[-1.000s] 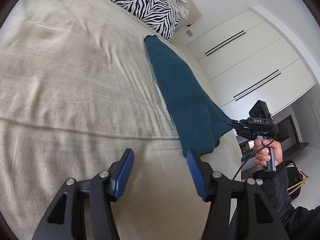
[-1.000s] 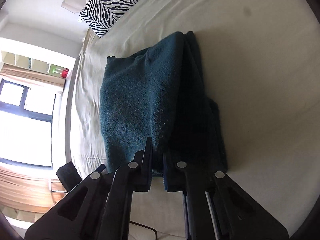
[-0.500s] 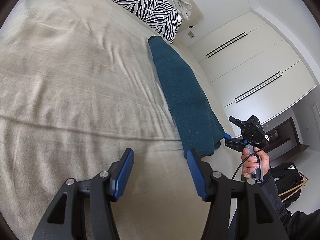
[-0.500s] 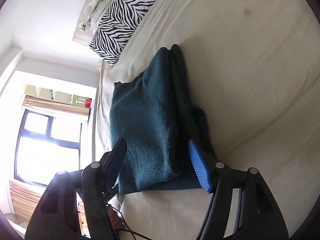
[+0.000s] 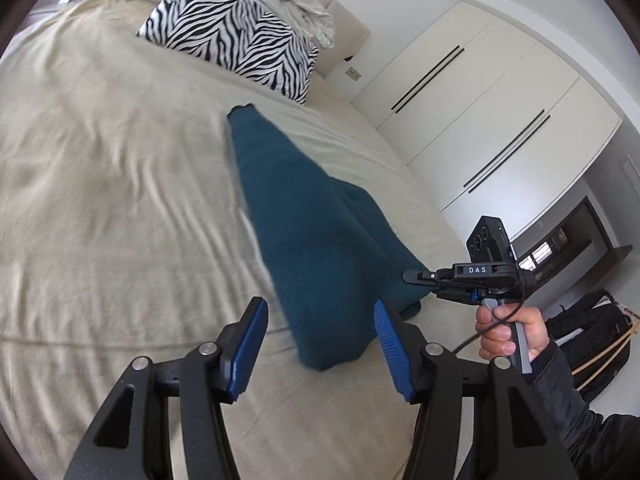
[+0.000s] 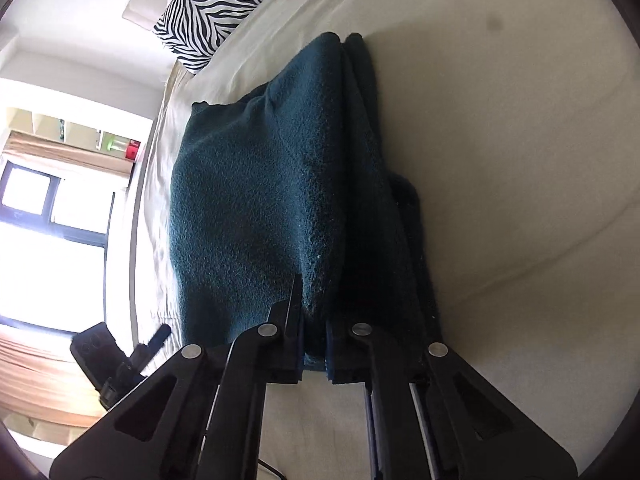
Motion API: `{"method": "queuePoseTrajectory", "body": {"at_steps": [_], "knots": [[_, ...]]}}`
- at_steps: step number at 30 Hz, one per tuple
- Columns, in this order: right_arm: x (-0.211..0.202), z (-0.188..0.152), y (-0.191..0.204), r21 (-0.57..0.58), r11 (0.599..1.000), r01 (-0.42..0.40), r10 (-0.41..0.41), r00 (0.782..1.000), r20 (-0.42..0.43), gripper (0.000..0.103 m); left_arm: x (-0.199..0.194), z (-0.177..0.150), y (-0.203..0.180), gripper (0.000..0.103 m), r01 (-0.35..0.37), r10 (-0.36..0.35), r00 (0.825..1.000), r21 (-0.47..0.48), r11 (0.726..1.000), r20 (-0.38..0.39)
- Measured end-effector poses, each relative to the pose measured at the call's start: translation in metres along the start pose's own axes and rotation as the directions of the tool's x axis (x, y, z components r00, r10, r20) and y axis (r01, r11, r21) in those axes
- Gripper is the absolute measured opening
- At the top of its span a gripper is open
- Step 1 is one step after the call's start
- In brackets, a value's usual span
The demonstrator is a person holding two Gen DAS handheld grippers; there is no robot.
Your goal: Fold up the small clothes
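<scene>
The cloth (image 6: 256,208) is dark teal fleece, folded lengthwise into a long strip on the bed (image 6: 500,160). It runs straight away from the right gripper (image 6: 314,340), whose pads pinch its near upper edge, lifting that layer into a ridge above the layers lying flat beneath. Its near end lies just ahead of the left gripper (image 5: 320,344), apart from it.
</scene>
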State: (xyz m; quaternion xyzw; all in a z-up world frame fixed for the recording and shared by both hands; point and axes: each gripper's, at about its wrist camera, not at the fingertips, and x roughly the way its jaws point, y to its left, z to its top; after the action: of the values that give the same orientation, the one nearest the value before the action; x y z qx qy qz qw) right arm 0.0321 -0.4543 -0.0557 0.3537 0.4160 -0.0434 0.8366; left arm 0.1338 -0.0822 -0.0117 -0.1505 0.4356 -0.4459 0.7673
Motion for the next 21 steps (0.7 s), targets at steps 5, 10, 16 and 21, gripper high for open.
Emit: {"method": "queuePoseTrajectory", "body": {"at_steps": [5,10,16,21], "knots": [[-0.032,0.01,0.021,-0.068,0.995,0.075,-0.075,0.997,0.0,0.005,0.064,0.029,-0.05,0.06,-0.071,0.074,0.997,0.095,0.993,-0.03],[-0.037,0.03,-0.017,0.107,0.993,0.04,-0.036,0.999,-0.04,0.006,0.133,0.032,-0.056,0.06,-0.223,0.254,0.957,0.204,0.953,-0.14],[-0.022,0.009,-0.047,0.133,0.979,-0.151,0.154,0.988,-0.009,0.01,0.135,0.018,-0.049,0.059,-0.26,0.304,0.943,0.271,0.927,-0.137],[-0.019,-0.006,-0.053,0.137,0.974,-0.181,0.182,0.983,0.007,0.011,0.134,0.014,-0.047,0.058,-0.265,0.319,0.933,0.279,0.923,-0.165]]}}
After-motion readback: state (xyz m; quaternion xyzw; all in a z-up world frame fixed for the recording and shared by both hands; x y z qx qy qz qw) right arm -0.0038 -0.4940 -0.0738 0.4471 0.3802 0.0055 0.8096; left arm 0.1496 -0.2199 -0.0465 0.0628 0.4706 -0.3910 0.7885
